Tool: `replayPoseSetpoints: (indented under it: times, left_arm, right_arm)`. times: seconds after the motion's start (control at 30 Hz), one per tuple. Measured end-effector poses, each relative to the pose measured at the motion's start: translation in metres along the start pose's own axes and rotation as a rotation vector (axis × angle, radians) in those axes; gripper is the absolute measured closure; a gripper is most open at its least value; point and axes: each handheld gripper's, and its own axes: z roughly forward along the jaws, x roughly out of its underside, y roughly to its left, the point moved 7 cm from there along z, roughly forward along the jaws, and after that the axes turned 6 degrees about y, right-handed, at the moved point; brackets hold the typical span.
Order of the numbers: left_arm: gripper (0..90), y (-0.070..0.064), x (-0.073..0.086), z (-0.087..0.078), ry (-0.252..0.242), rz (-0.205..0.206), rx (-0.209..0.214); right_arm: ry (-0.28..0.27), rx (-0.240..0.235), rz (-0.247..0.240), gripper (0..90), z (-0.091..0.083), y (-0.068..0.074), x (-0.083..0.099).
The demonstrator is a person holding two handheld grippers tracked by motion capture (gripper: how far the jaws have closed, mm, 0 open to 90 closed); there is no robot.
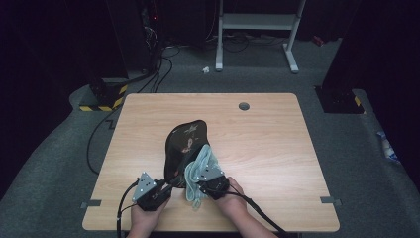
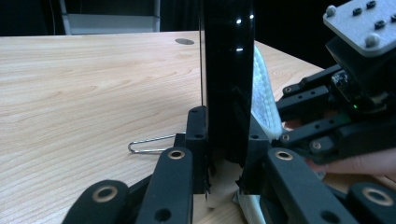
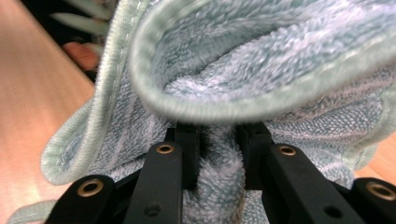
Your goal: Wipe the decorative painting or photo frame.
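A dark glossy plate [image 1: 184, 146] with a faint pattern stands tilted on its edge near the table's front. My left gripper [image 1: 168, 186] is shut on its lower rim; in the left gripper view the plate [image 2: 229, 70] is edge-on between the closed jaws of the left gripper [image 2: 226, 135]. A pale green towel [image 1: 200, 161] lies against the plate's right side, and my right gripper [image 1: 198, 184] is shut on it. The right gripper view has the towel [image 3: 243, 70] bunched in the right gripper [image 3: 218, 140]. From the left gripper view, the towel [image 2: 264, 93] and right gripper [image 2: 285, 114] are close by.
The wooden table [image 1: 267, 148] has a round cable hole [image 1: 243, 105] at the back. A thin wire loop [image 2: 149, 143] lies on the table just left of the plate. On the floor beyond stand a white frame [image 1: 257, 25], cables and a yellow-black striped base [image 1: 106, 96].
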Motion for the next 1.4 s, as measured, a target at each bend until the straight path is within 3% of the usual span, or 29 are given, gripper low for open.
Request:
replayPoseSetpoints:
  times: [0.1,0.47,0.57,0.73,0.93,1.03,1.1,1.13,1.33,1.4]
  left_arm:
    - [78.1,0.0,0.0,0.0,0.002,-0.002,-0.002]
    - [77.9,0.001,0.0,0.0,0.005,-0.013,-0.004]
    - [78.1,0.001,0.0,0.001,0.003,-0.012,-0.005]
    - [78.1,0.001,0.0,0.001,0.003,-0.01,-0.007]
    - [78.1,0.001,0.0,0.001,0.004,-0.011,-0.009]
    - [78.1,0.001,0.0,0.001,0.005,-0.011,-0.008]
    - [78.2,0.001,0.0,0.001,0.005,-0.011,-0.008]
    - [78.2,0.001,0.0,0.001,0.005,-0.011,-0.008]
    - [78.2,0.001,0.0,0.001,0.004,-0.01,-0.006]
    - [78.2,0.001,0.0,0.001,0.004,-0.012,-0.008]
  right_arm:
    - [0.001,-0.018,0.012,73.9,0.001,-0.003,0.0]
    - [0.046,0.039,0.1,73.8,0.014,-0.049,0.006]
    - [0.05,0.037,0.109,74.3,0.015,-0.051,0.008]
    - [0.049,-0.007,0.07,74.2,0.011,-0.029,0.009]
    - [0.025,-0.093,-0.017,74.2,0.002,0.019,0.008]
    - [0.021,-0.089,-0.038,74.3,0.002,0.024,0.008]
    - [0.019,-0.098,-0.014,74.3,0.002,0.019,0.009]
    - [0.019,-0.082,-0.014,74.3,0.003,0.013,0.01]
    - [0.029,0.004,0.095,74.2,0.01,-0.03,0.012]
    - [0.03,0.005,0.115,74.2,0.011,-0.035,0.012]
